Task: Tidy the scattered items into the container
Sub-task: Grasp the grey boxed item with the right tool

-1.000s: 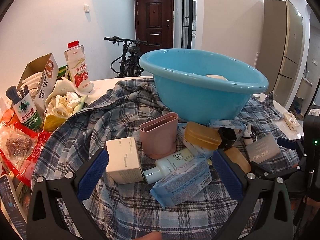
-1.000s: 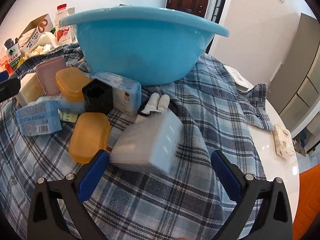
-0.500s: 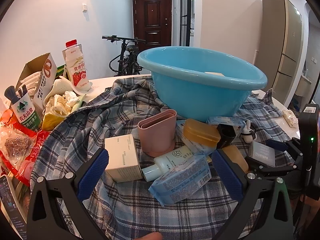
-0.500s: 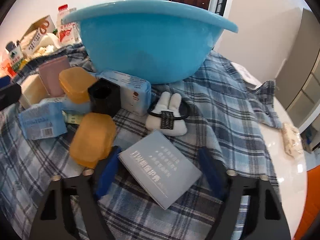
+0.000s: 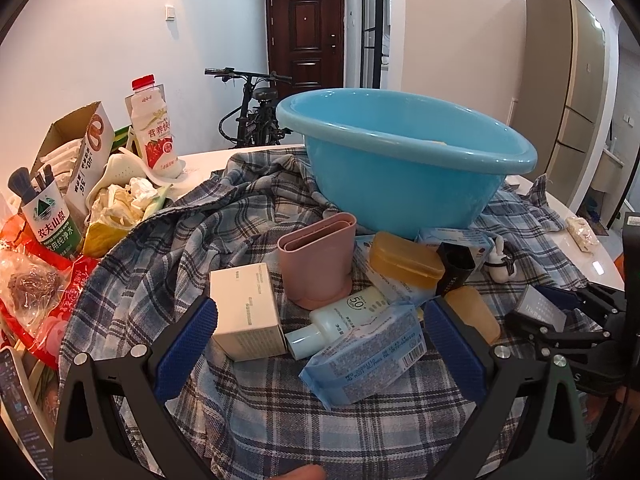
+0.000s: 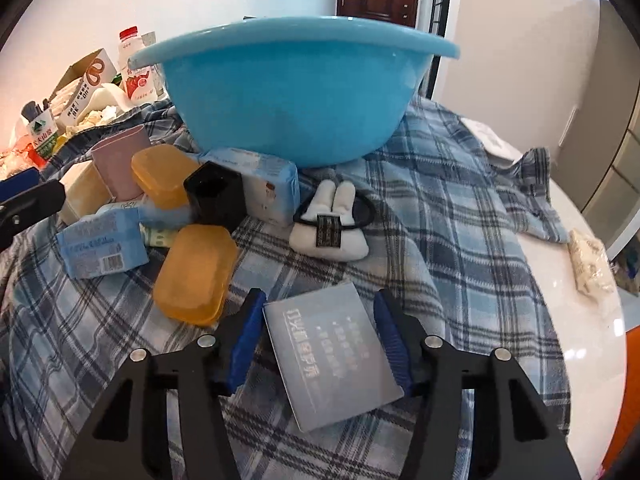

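Observation:
A blue plastic basin (image 5: 404,168) (image 6: 296,92) stands on a plaid cloth (image 6: 460,216). Scattered items lie in front of it: a pink holder (image 5: 318,258), a white box (image 5: 244,316), a sunscreen bottle (image 5: 340,318), a blue wipes pack (image 5: 364,356), two orange soap cases (image 6: 194,274) (image 6: 166,176), a black cup (image 6: 216,200) and a white plush hair tie (image 6: 330,226). My right gripper (image 6: 320,332) is shut on a flat grey box (image 6: 332,352), its pads on both side edges. It also shows in the left wrist view (image 5: 540,312). My left gripper (image 5: 320,344) is open above the wipes pack and bottle.
At the left stand a milk bottle (image 5: 154,128), an open carton (image 5: 74,152), a water bottle holding brushes (image 5: 46,220), crumpled paper and red plastic bags (image 5: 32,280). A small wrapped packet (image 6: 590,260) lies on the white table at the right edge.
My right gripper has closed its fingers onto the grey box, which went from tilted up to lying flat between the pads. My left gripper stays open, shifted slightly.

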A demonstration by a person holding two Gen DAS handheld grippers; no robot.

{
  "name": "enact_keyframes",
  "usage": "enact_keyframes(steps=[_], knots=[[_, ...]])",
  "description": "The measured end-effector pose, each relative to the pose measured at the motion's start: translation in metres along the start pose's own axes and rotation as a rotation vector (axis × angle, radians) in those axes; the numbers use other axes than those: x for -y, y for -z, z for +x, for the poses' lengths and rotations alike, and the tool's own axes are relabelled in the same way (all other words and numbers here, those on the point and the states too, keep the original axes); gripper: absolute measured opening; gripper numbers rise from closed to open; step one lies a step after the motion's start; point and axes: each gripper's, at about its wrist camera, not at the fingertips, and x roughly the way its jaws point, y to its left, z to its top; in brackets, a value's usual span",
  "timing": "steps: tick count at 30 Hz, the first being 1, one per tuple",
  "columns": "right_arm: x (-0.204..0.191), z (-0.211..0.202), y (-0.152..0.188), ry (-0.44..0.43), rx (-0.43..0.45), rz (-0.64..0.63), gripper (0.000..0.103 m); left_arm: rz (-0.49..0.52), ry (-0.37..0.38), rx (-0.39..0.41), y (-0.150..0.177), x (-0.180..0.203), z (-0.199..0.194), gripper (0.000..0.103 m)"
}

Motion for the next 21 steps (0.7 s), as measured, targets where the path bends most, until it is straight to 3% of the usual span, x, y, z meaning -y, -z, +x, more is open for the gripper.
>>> enact_keyframes(steps=[4,7,21], knots=[[0.004,-0.003,0.008,0.003,-0.005,-0.008,0.066,0.012,0.001,-0.001,0.0,0.003,0.0,0.103],[0.004,-0.005,0.009,0.001,0.005,-0.014,0.049,0.026,-0.002,-0.002,0.001,0.006,0.001,0.103],[-0.007,-0.022,0.013,0.0,0.076,-0.044,0.049,0.024,-0.012,-0.029,0.011,0.004,-0.001,0.103]])
